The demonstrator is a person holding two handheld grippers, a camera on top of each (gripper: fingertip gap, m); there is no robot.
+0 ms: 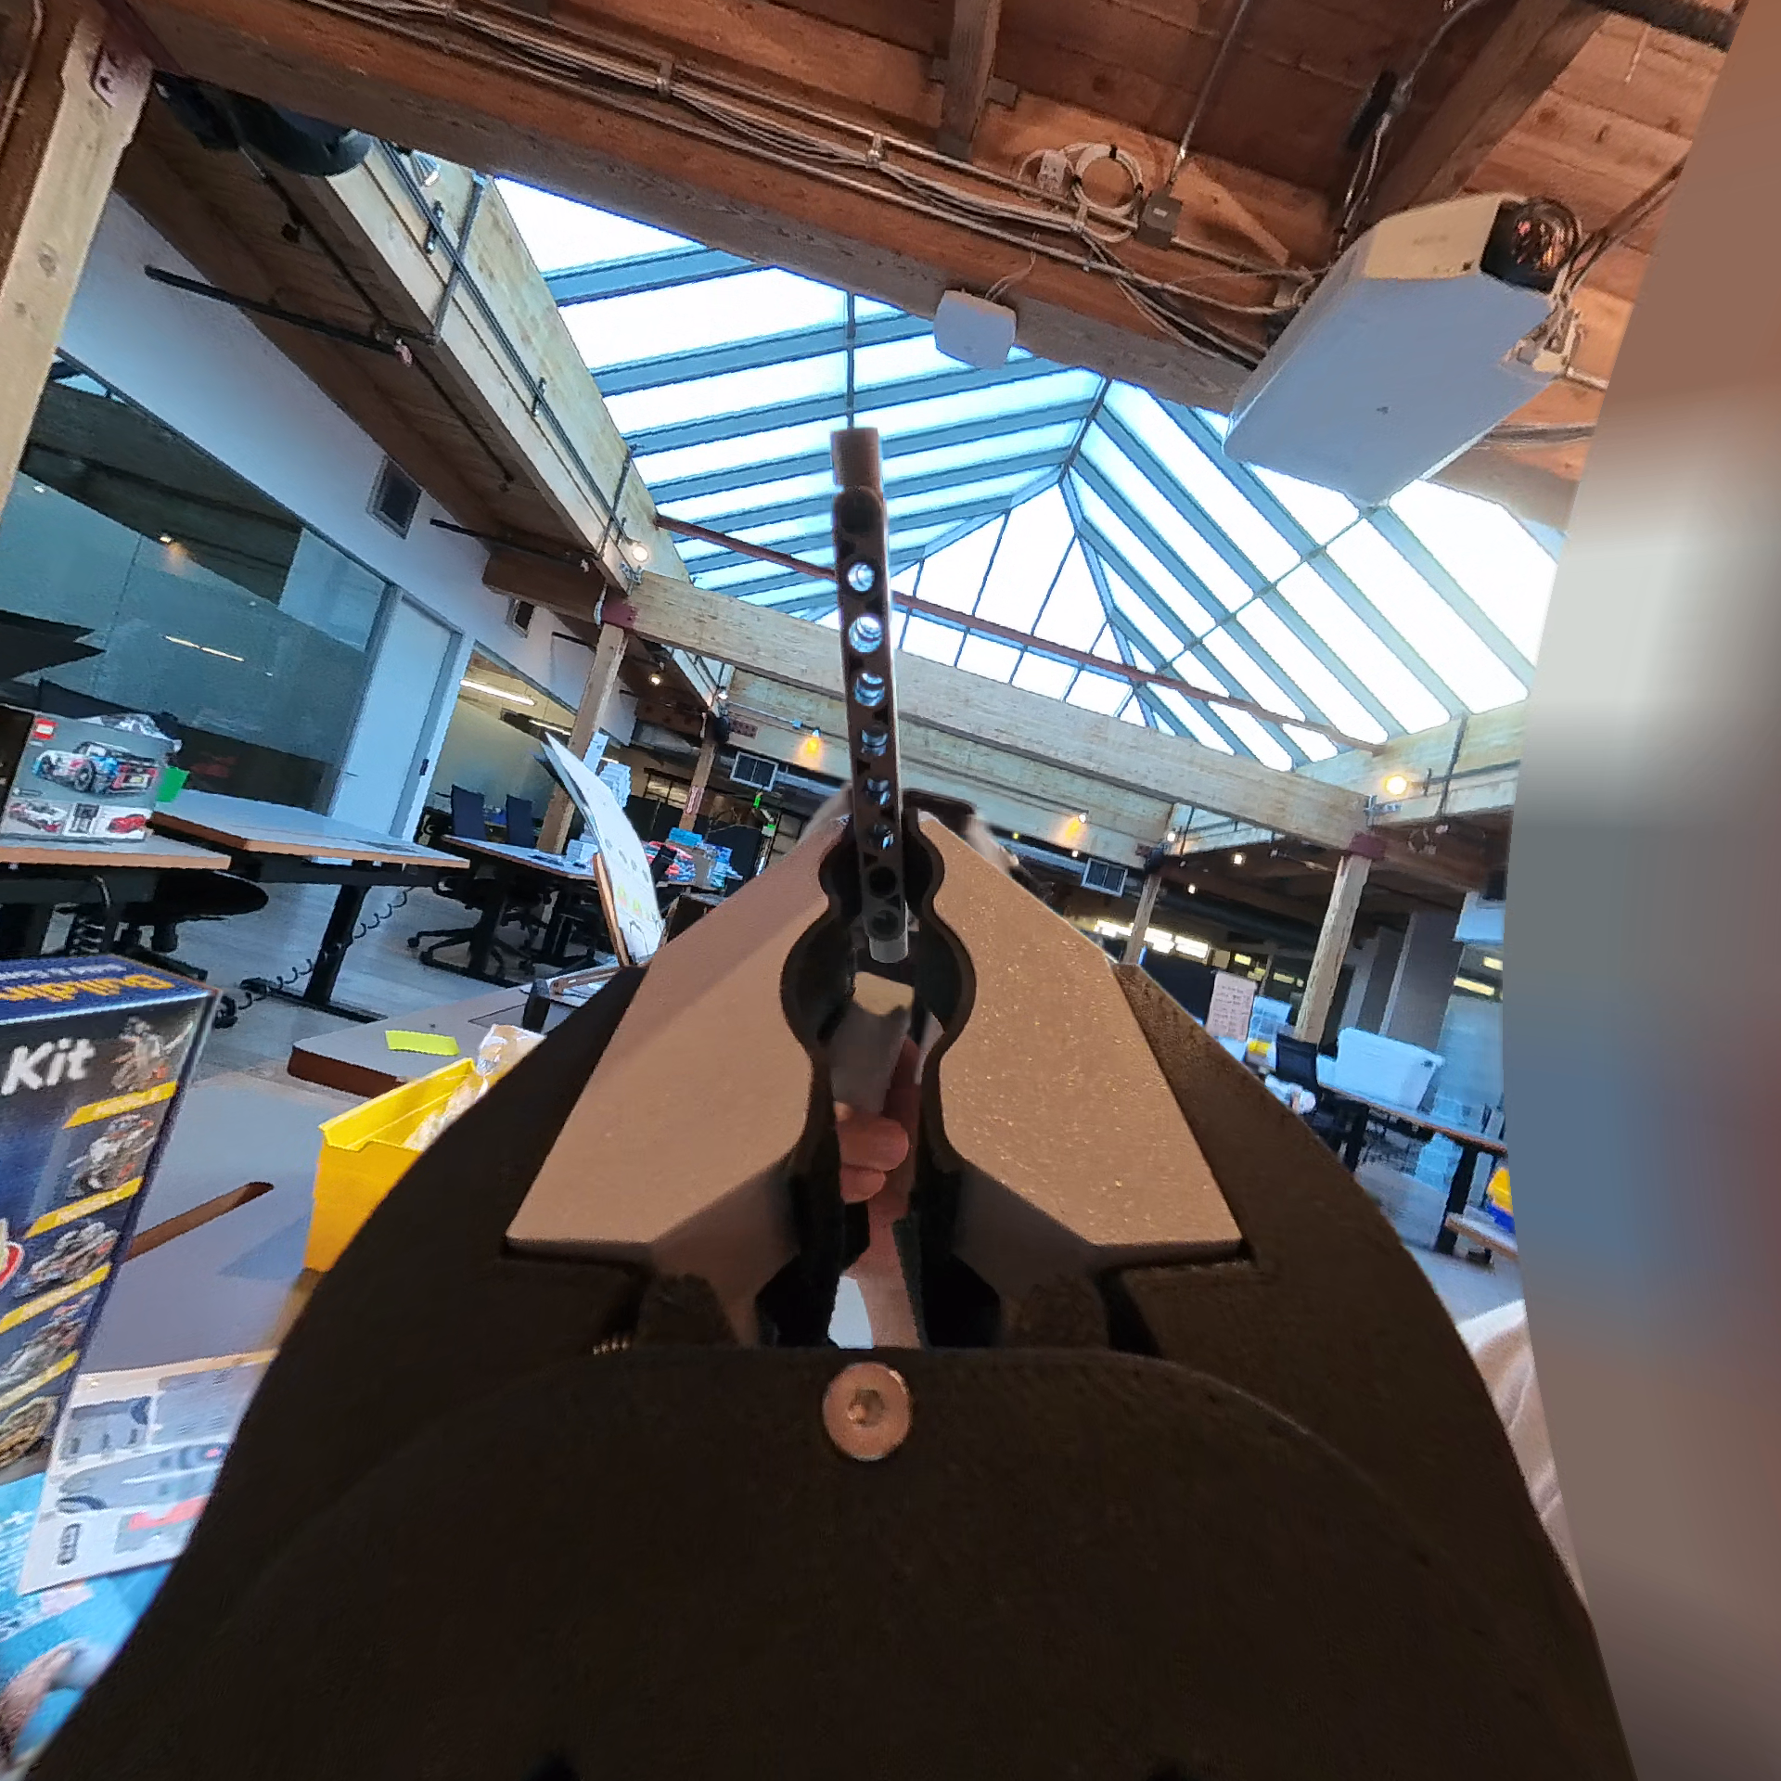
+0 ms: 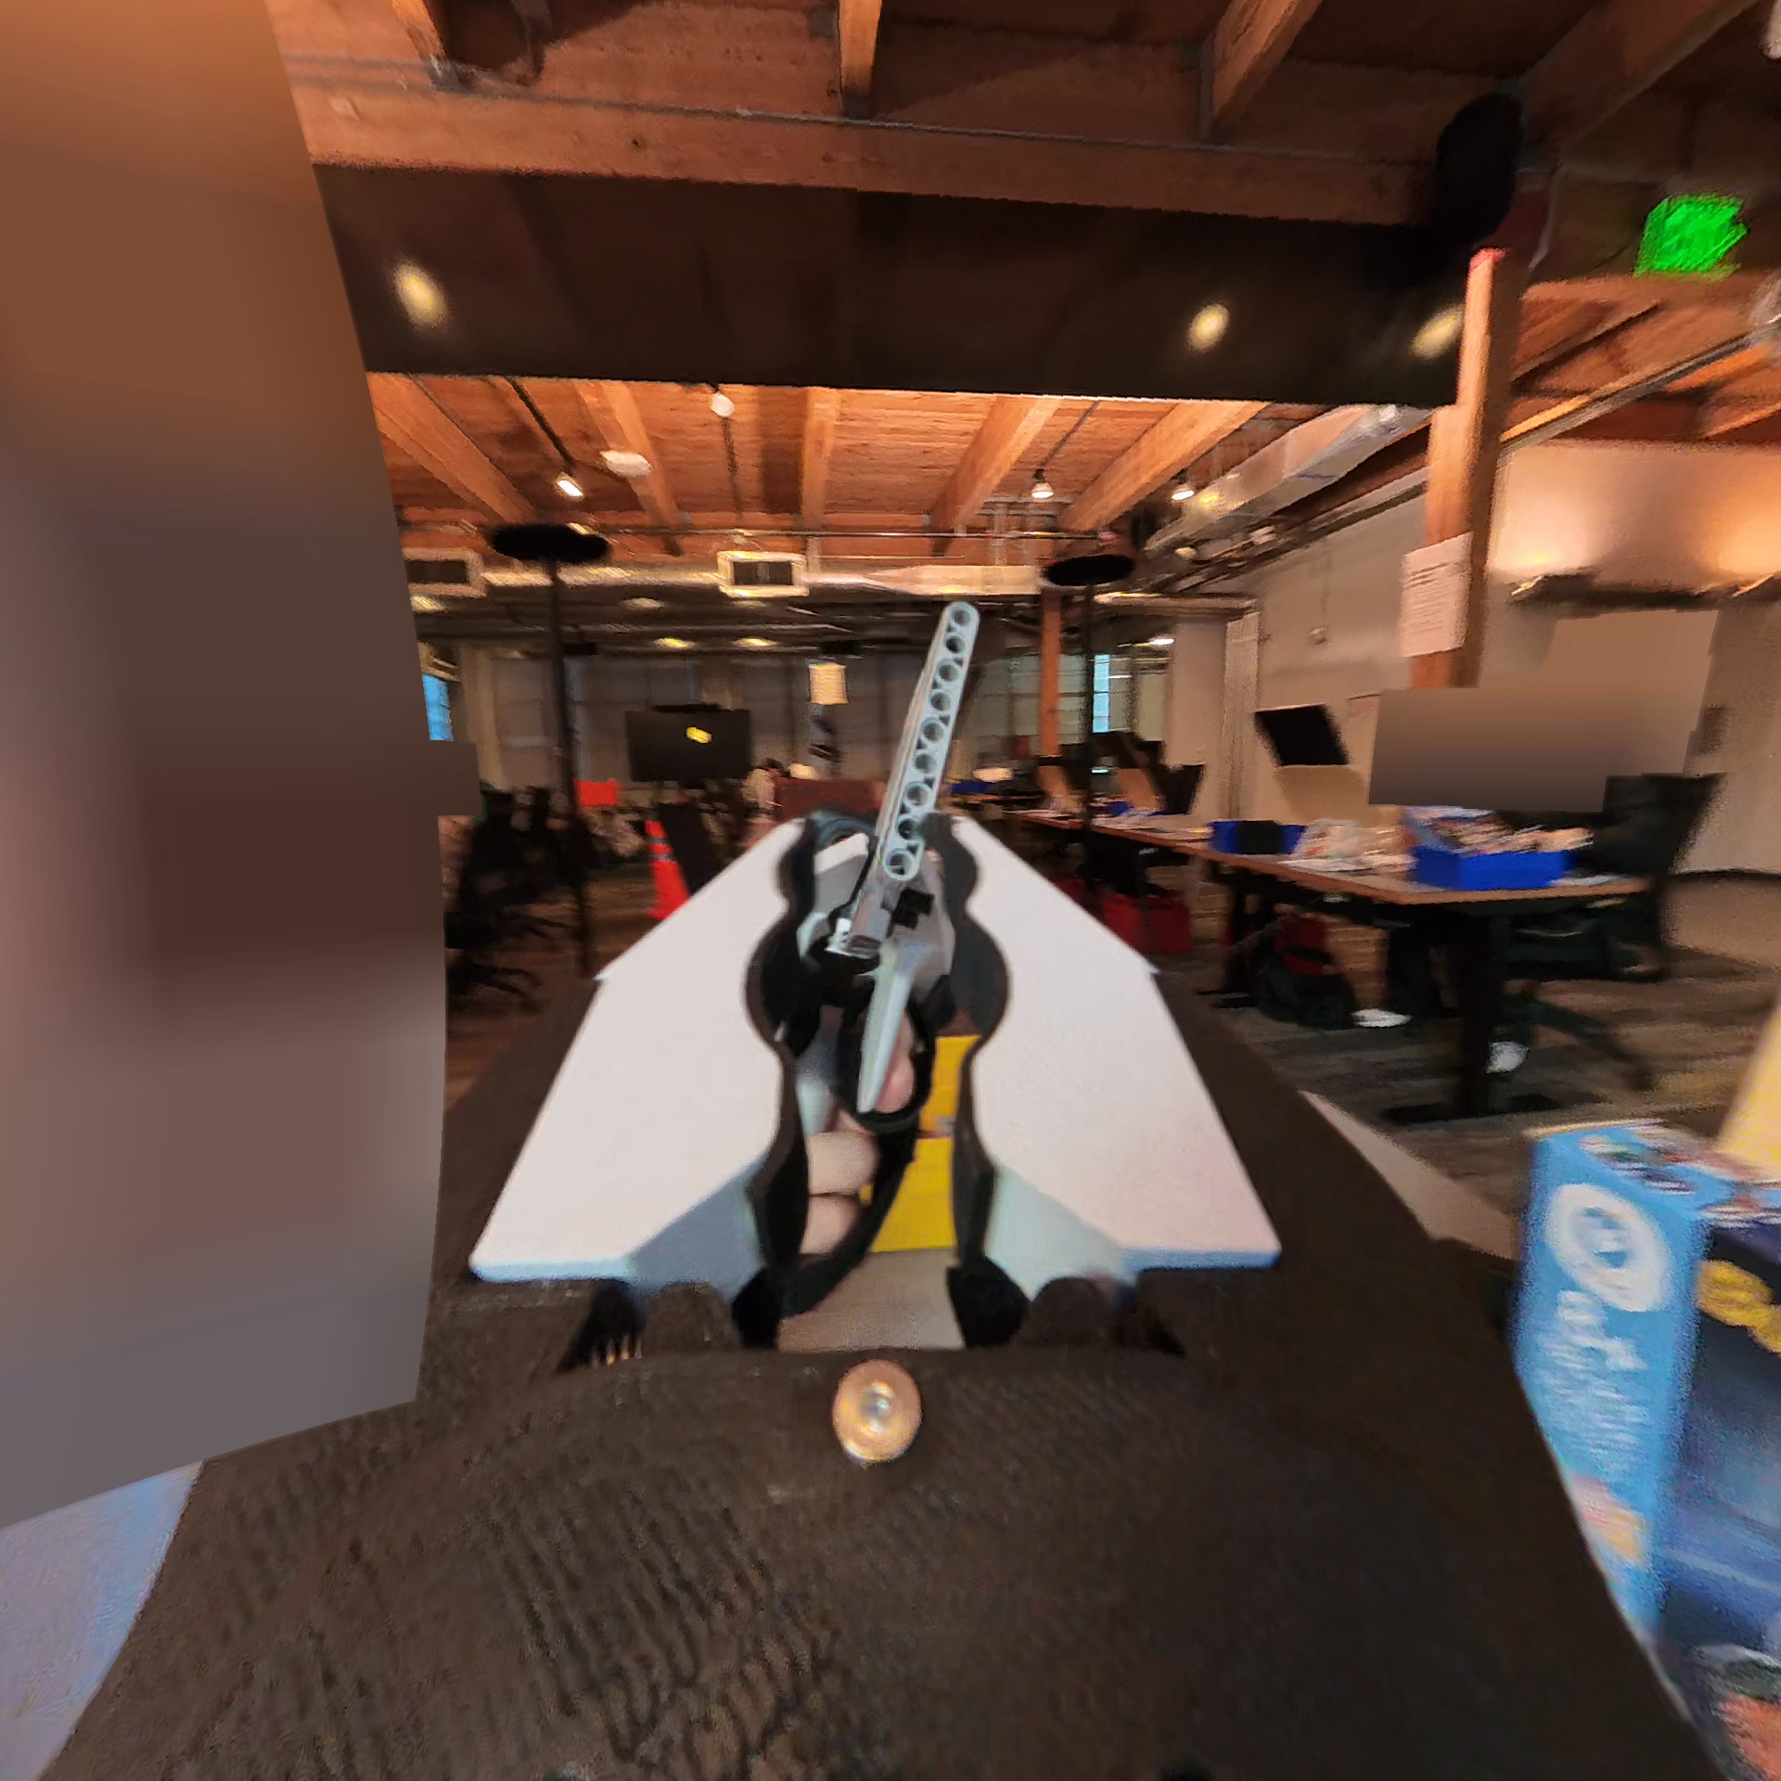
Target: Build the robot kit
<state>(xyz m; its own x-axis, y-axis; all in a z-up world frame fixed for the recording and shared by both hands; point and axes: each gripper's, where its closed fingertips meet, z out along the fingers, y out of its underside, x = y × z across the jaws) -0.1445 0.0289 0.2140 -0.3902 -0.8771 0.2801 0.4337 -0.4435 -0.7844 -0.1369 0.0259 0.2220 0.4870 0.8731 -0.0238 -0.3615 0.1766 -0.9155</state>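
My left gripper [image 1: 879, 837] is shut on a dark perforated beam [image 1: 865, 675] with a row of round holes. The beam stands up from the fingertips toward the skylight, and a short grey peg [image 1: 888, 944] shows at its lower end between the fingers. My right gripper [image 2: 891, 831] is shut on a light grey perforated beam [image 2: 930, 742] that leans up and to the right. Small grey and black parts [image 2: 867, 925] hang at that beam's lower end. Fingers of a hand [image 1: 872, 1156] show behind the jaws in both views. Both grippers are raised and tilted upward.
A yellow bin [image 1: 385, 1147] and a blue kit box [image 1: 67, 1205] stand on the table at lower left of the left wrist view. The blue box [image 2: 1638, 1397] also shows at lower right of the right wrist view. Desks and chairs fill the room behind. Left and right tips are no more than a few centimetres apart.
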